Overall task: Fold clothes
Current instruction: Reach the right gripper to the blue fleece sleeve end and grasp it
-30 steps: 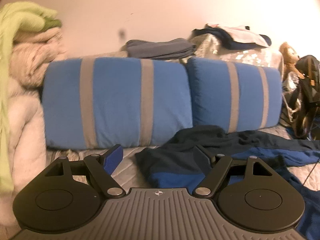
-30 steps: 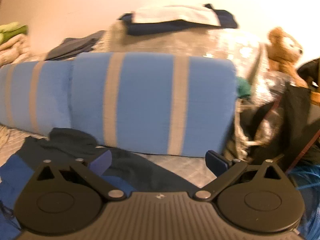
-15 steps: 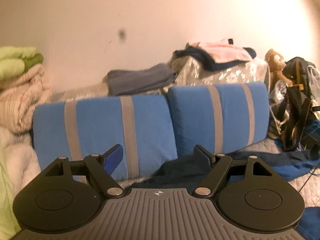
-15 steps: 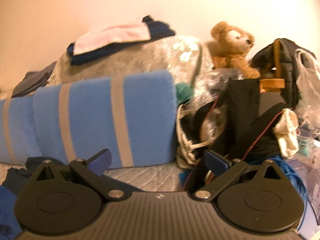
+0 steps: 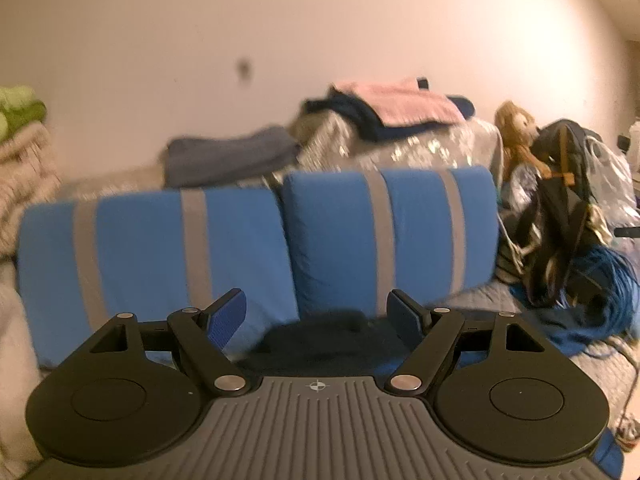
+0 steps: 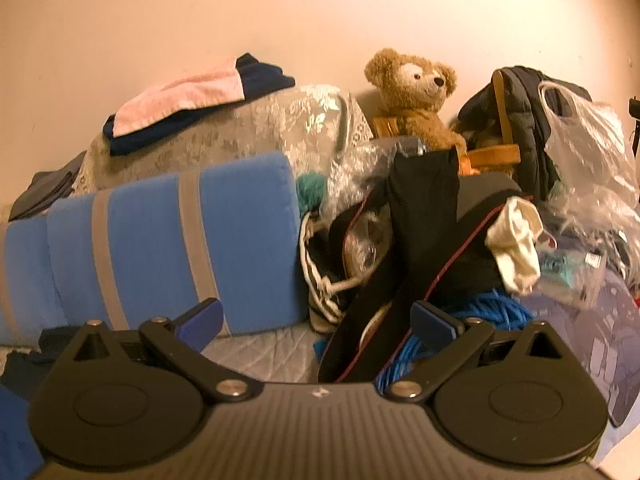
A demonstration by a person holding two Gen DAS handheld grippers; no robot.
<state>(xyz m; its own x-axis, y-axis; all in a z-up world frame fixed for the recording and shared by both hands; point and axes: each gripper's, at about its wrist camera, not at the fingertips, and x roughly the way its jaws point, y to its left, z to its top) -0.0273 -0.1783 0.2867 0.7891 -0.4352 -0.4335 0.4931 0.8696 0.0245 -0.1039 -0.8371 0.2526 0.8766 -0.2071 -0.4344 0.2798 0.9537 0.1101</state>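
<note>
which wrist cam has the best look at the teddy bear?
Right wrist. The teddy bear sits sharp and near centre there, face, ears and upper body clear against the wall, with a black garment draped in front below it. The left wrist view only catches it small, blurred and side-on beside the dark backpack.

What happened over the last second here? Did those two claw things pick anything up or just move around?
Both just moved. The left hand-held gripper tilted up and away from the dark blue garment, which now only peeks between its fingers. The right hand-held gripper swung rightward, from the striped blue cushion toward the teddy bear and the pile of bags. Nothing was grasped or released; both remained open and empty.
</note>
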